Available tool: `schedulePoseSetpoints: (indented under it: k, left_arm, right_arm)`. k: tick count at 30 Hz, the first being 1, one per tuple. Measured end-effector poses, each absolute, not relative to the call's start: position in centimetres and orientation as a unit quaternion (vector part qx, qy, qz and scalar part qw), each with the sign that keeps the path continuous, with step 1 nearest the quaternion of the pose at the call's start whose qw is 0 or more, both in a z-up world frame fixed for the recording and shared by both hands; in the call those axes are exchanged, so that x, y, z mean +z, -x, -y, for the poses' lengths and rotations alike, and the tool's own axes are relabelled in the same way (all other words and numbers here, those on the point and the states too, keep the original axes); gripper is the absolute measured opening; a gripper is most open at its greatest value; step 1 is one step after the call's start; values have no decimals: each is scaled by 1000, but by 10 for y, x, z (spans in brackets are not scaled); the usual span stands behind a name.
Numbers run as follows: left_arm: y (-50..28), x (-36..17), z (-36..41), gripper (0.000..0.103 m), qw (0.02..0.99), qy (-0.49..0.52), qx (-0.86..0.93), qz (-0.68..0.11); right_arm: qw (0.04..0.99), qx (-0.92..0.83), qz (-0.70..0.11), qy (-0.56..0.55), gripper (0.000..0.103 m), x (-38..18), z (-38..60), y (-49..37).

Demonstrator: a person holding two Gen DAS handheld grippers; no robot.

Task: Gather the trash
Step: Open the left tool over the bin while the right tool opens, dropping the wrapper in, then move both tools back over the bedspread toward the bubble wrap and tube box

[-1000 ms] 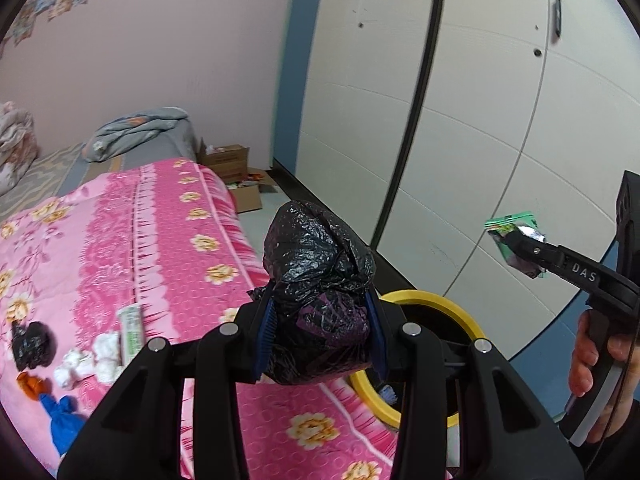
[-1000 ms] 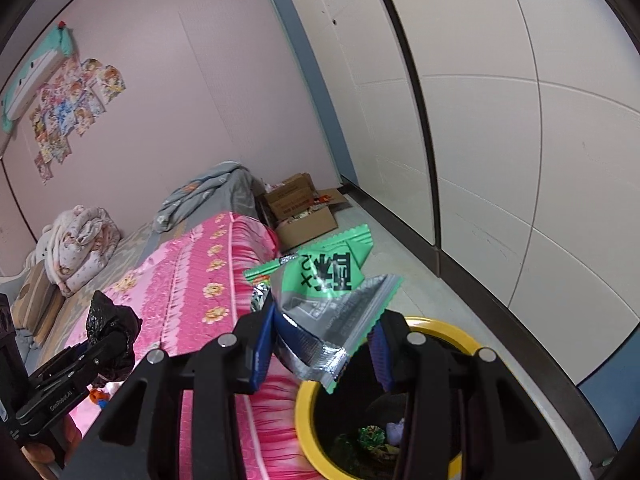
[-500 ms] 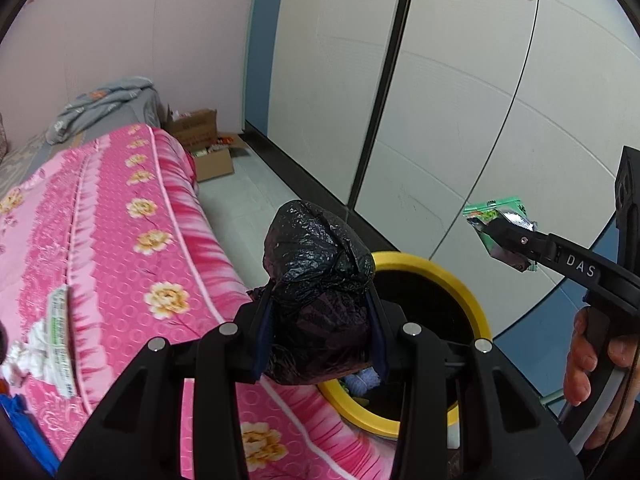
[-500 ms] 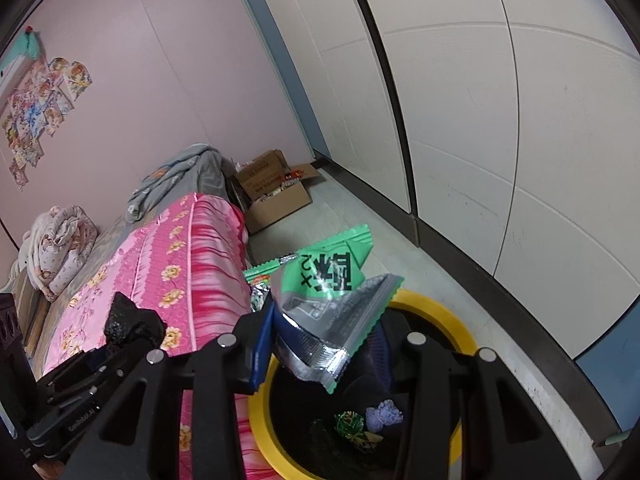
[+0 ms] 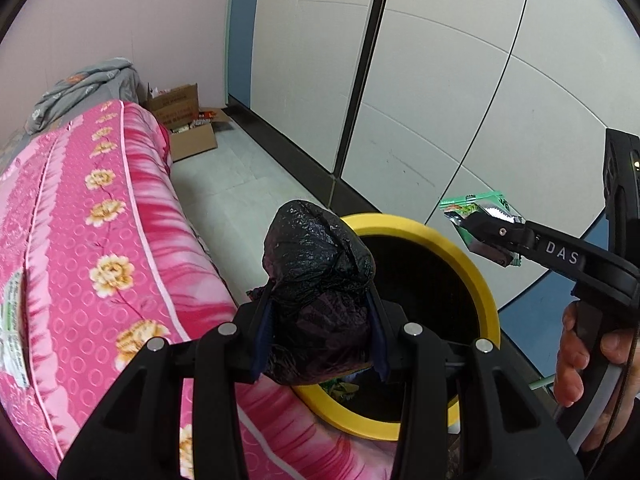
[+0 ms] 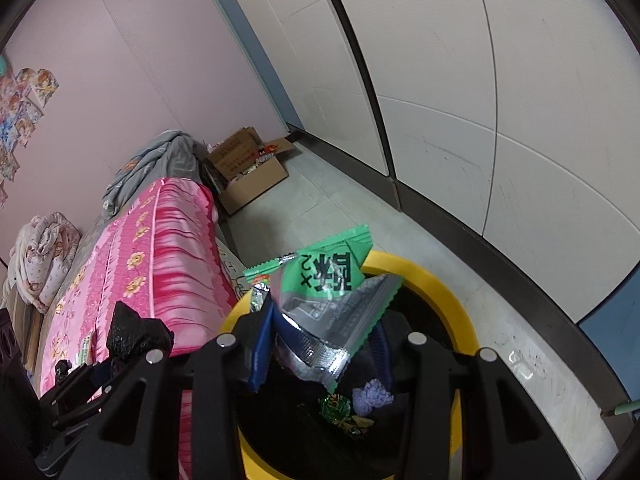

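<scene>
Left gripper (image 5: pixel 320 336) clamped on black bag wad (image 5: pixel 316 280), held at bin (image 5: pixel 486 292) rim beside bed (image 5: pixel 100 240). Right gripper (image 6: pixel 320 344) pinching green-silver wrapper (image 6: pixel 332 304) over bin mouth. Both poised over opening for clean drop, not spill.

Crumpled black plastic bag (image 5: pixel 316 264), green and silver snack wrapper (image 6: pixel 332 300) with black lettering, yellow-rimmed bin (image 5: pixel 420 228) with black inside, pink bedspread (image 5: pixel 100 232) with cream-yellow flowers and small rings, brown cardboard box (image 6: pixel 256 180), grey blanket (image 5: pixel 88 84)
</scene>
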State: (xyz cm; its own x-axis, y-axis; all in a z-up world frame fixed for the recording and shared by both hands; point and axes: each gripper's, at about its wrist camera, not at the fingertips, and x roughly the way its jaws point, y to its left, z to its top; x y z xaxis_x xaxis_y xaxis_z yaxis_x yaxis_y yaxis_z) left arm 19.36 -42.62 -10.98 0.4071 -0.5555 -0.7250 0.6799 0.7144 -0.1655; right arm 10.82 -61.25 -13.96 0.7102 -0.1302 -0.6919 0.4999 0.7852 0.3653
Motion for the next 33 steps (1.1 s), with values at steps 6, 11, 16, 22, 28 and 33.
schedulePoseSetpoints:
  k: [6, 11, 16, 22, 28, 33]
  left_arm:
    - [-187, -117, 435, 40, 826, -82, -383, -405]
    - [-187, -115, 434, 43, 825, -74, -386, -406]
    - [-184, -107, 431, 54, 826, -71, -393, -398]
    - [-179, -98, 426, 67, 829, -66, -394, -391]
    - [-182, -92, 419, 76, 836, -59, -384, -389]
    - [-183, -80, 405, 81, 846, -51, -372, -378]
  right_arm:
    - [879, -180, -338, -285, 41, -149, 617, -103]
    - [880, -189, -333, -281, 42, -148, 621, -95]
    - [881, -192, -325, -285, 50, -145, 621, -91]
    - [880, -197, -319, -292, 61, -143, 619, -87]
    - [877, -203, -320, -296, 71, -140, 619, -84]
    - [880, -199, -314, -294, 71, -132, 613, -82]
